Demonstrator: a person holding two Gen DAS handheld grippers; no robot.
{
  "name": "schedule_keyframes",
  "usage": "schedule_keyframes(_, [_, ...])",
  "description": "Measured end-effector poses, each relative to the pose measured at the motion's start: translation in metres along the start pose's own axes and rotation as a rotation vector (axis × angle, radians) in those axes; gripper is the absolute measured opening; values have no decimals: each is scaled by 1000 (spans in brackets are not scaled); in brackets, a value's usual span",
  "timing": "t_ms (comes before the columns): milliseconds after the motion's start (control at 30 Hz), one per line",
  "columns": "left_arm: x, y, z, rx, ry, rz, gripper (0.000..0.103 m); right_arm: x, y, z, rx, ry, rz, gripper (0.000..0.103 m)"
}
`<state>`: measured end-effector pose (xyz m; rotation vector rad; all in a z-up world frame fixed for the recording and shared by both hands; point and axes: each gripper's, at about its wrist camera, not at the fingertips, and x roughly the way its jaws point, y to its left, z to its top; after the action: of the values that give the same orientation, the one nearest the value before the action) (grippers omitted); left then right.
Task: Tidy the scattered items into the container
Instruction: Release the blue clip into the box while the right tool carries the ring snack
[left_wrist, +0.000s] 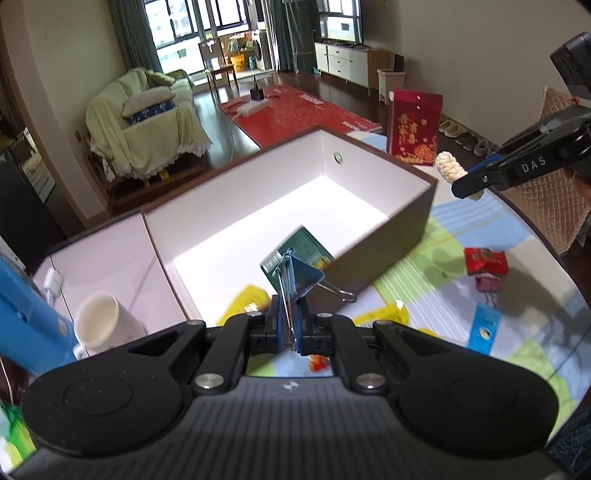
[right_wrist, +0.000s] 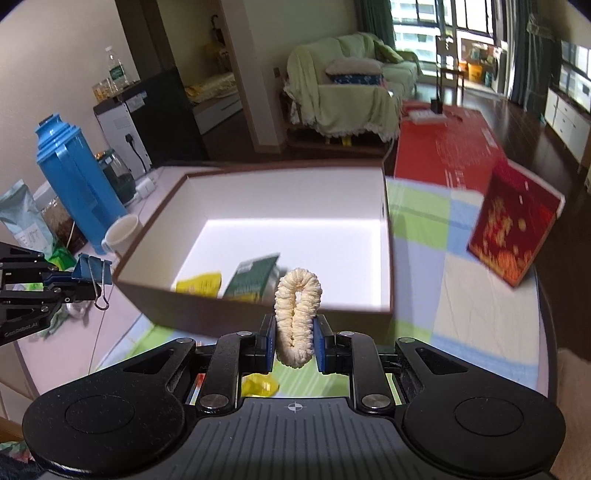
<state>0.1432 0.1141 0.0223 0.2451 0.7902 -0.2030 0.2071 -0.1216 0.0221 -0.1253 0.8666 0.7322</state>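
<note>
A brown box (left_wrist: 391, 236) with a white inside stands open on the table, also in the right wrist view (right_wrist: 258, 306). A green packet (right_wrist: 251, 275) and a yellow packet (right_wrist: 197, 282) lie inside it. My left gripper (left_wrist: 291, 321) is shut on a blue binder clip (left_wrist: 301, 275), held just above the box's near wall; the clip also shows at the left of the right wrist view (right_wrist: 90, 271). My right gripper (right_wrist: 295, 343) is shut on a cream scrunchie (right_wrist: 297, 314), close to the box's near wall; from the left wrist view the scrunchie (left_wrist: 448, 168) hangs above the box's right corner.
On the checked cloth lie a red packet (left_wrist: 484, 260), a blue sachet (left_wrist: 484, 330), a yellow packet (left_wrist: 384, 314) and a yellow wrapper (right_wrist: 258, 384). A red gift bag (right_wrist: 513, 225) stands right of the box. A blue thermos (right_wrist: 79, 184) and white cup (right_wrist: 120, 232) stand left.
</note>
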Motion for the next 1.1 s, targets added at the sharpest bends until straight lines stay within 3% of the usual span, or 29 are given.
schedule_keyframes(367, [46,33,53,108,-21,35,4,47,-9,57,-51,32,15,20])
schedule_keyframes(667, [120,57,74,125,60,30,4,105,-25,74,-39,120,-2,20])
schedule_keyframes(1100, [214,68,69,69,213,-8,4,165,-48,70,-2,222,-43,20])
